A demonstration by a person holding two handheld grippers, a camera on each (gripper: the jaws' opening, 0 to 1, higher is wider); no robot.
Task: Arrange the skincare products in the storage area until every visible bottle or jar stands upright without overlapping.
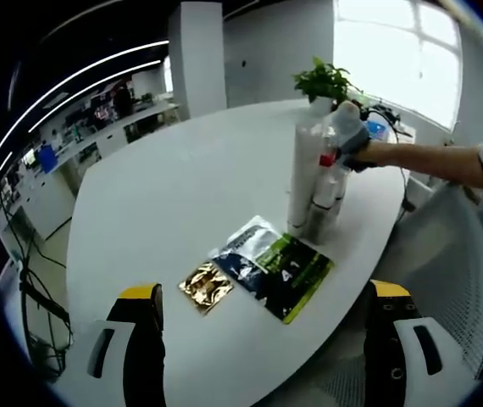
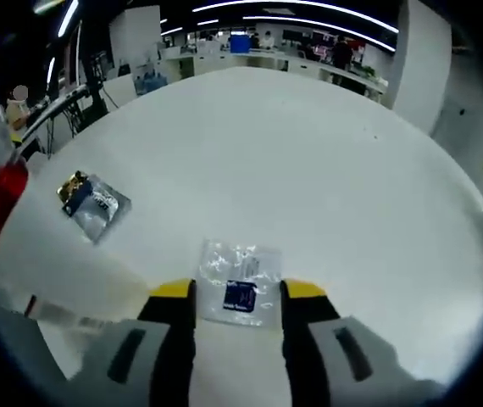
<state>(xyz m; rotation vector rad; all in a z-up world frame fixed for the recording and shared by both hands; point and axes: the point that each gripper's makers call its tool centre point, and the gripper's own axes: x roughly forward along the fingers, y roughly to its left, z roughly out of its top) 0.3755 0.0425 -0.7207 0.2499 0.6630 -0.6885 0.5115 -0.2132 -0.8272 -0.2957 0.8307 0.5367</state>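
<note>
You are holding your left gripper (image 1: 263, 318) back over the near edge of the tabletop (image 1: 182, 195), its jaws spread wide with nothing between them, which looks like a waiting pose while your other hand does the work. Just past those jaws, near that edge, three flat sachets are lying in a touching row: a gold one (image 1: 207, 286), a blue-and-silver one (image 1: 246, 254) and a green one (image 1: 297, 275), the last two seemingly overlapping. Farther along, toward the right edge, the skincare bottles (image 1: 313, 182) are standing as a tight upright cluster, at least three tall pale ones, though you cannot count them surely because they are hiding one another. Your right hand is reaching in at their tops with a red-tipped bottle (image 1: 330, 158), probably to stand it among them. In the right gripper view, your right gripper (image 2: 239, 292) is showing jaws part open, framing a clear packet with a blue label (image 2: 240, 284) lying on the tabletop; whether they are pinching it you cannot tell. A potted plant (image 1: 324, 83) is sitting at the far edge.
</note>
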